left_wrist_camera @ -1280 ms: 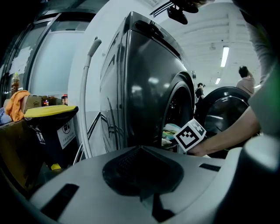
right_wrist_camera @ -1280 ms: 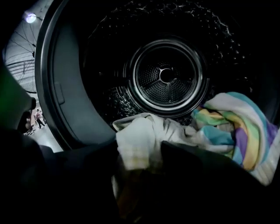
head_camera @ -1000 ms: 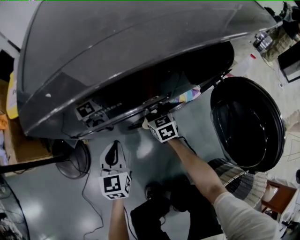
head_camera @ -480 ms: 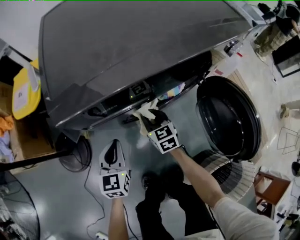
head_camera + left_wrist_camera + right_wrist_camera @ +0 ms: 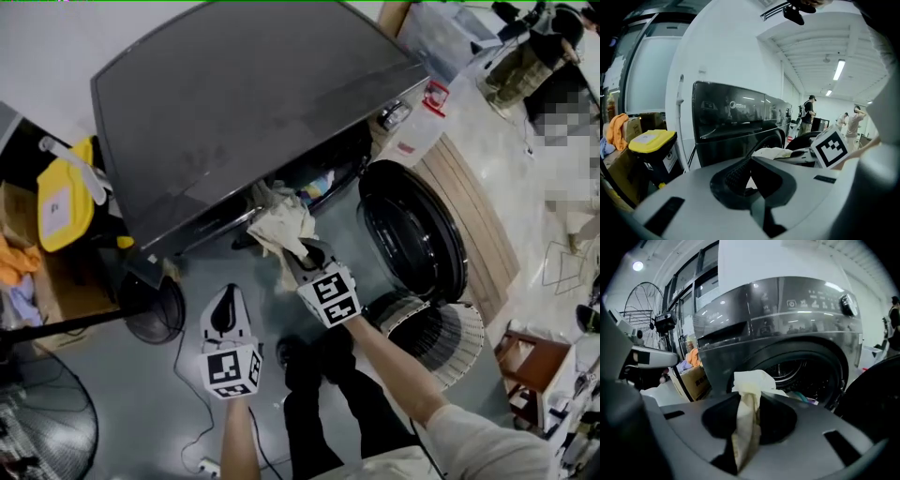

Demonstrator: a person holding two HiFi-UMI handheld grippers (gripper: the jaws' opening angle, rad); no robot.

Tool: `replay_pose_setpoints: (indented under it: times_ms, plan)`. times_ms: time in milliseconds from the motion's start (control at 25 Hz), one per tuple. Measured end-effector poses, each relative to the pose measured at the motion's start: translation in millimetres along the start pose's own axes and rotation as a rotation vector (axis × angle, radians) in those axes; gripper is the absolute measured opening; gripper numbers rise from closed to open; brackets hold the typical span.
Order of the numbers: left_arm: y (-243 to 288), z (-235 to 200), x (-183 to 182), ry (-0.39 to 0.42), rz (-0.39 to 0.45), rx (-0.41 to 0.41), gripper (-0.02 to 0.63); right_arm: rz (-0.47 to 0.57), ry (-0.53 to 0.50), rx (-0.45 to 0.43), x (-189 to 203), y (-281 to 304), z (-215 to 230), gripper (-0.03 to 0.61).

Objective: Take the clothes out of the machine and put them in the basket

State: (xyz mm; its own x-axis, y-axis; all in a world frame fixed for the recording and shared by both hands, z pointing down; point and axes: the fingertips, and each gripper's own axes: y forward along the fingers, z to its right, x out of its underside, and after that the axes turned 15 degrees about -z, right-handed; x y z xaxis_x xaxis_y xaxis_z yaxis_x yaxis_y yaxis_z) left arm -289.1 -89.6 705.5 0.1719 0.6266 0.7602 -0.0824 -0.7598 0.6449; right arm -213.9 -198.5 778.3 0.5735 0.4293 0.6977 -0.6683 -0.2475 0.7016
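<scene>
A dark grey washing machine (image 5: 244, 103) stands with its round door (image 5: 412, 234) swung open to the right. My right gripper (image 5: 302, 253) is shut on a cream cloth (image 5: 281, 223), held just outside the drum opening. In the right gripper view the cloth (image 5: 752, 380) hangs down between the jaws of the gripper (image 5: 747, 404), with the drum (image 5: 806, 373) behind it. Colourful clothes (image 5: 321, 183) still lie inside the drum. My left gripper (image 5: 225, 298) hovers below and to the left, jaws together and empty. A white ribbed basket (image 5: 464, 342) sits on the floor under the door.
A yellow-lidded bin (image 5: 61, 197) and cardboard boxes stand left of the machine. A floor fan (image 5: 150, 305) and a cable lie near my left hand. A wooden pallet (image 5: 478, 206) lies right of the door. People (image 5: 808, 112) stand far back in the room.
My right gripper has drawn the cream cloth out of the drum and upward, away from the opening. The left gripper has risen too, still empty.
</scene>
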Motion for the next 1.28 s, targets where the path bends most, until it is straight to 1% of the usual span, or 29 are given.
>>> replay_pose_setpoints:
  times_ms: [200,400,640,800,1000,1120,1280]
  plan:
    - [-35,16,-36,0.002,0.01,0.009,0.018,0.013,0.012,0.004,-19,-58,-13,0.092]
    - [-63,33,-61,0.008,0.029,0.019,0.018,0.025,0.023,0.018,-28,-110,-24,0.092]
    - [-103,55,-95,0.017,0.044,0.032,0.018,0.09,0.052,0.047,-59,-195,-29,0.092]
    - [-132,74,-120,0.027,0.061,0.041,0.018,0.133,0.044,0.082,-80,-254,-31,0.092]
    - [-162,86,-157,0.06,0.102,0.06,0.018,0.186,0.059,0.131,-106,-309,-33,0.092]
    - [-175,101,-181,0.081,0.132,0.079,0.018,0.216,0.07,0.165,-116,-344,-29,0.092]
    - [-188,121,-208,0.128,0.162,0.117,0.018,0.25,0.08,0.217,-123,-386,-27,0.094]
